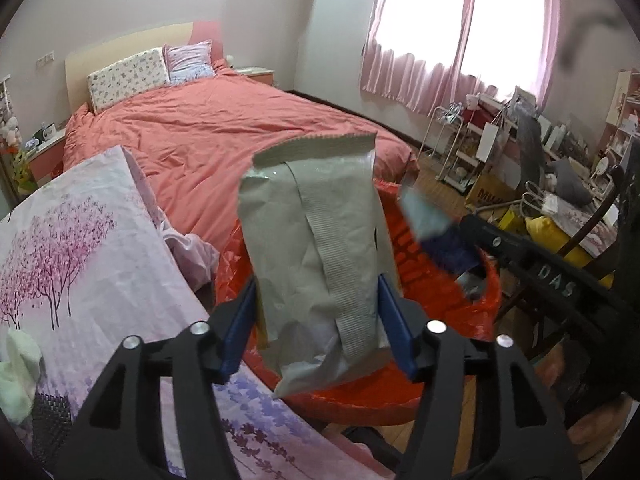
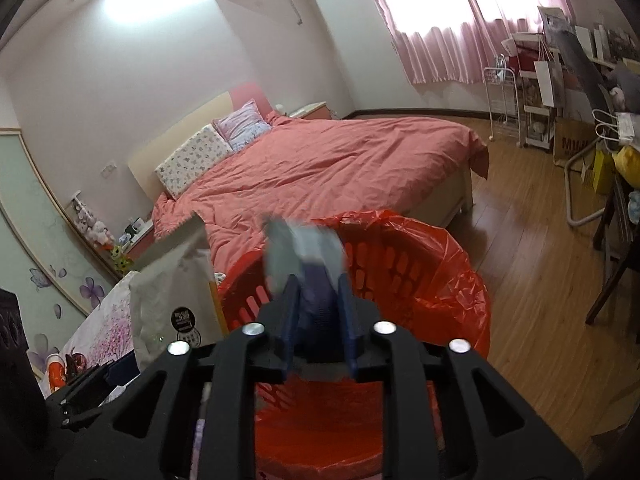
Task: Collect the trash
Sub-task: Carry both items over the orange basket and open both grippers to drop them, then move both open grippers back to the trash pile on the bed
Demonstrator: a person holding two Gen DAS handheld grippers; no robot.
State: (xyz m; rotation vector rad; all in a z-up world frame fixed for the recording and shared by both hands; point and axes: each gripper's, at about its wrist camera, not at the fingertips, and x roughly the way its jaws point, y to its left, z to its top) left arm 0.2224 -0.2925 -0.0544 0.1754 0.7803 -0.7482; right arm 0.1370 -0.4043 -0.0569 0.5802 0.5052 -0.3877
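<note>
Your left gripper: jaws spread, a crumpled grey snack packet standing upright between the blue pads; whether they press it you cannot tell. Your right gripper: jaws narrowly parted around a blurred blue-and-grey wrapper, contact unclear. Both hang above the red basket lined with a red plastic bag, beside the bed.
</note>
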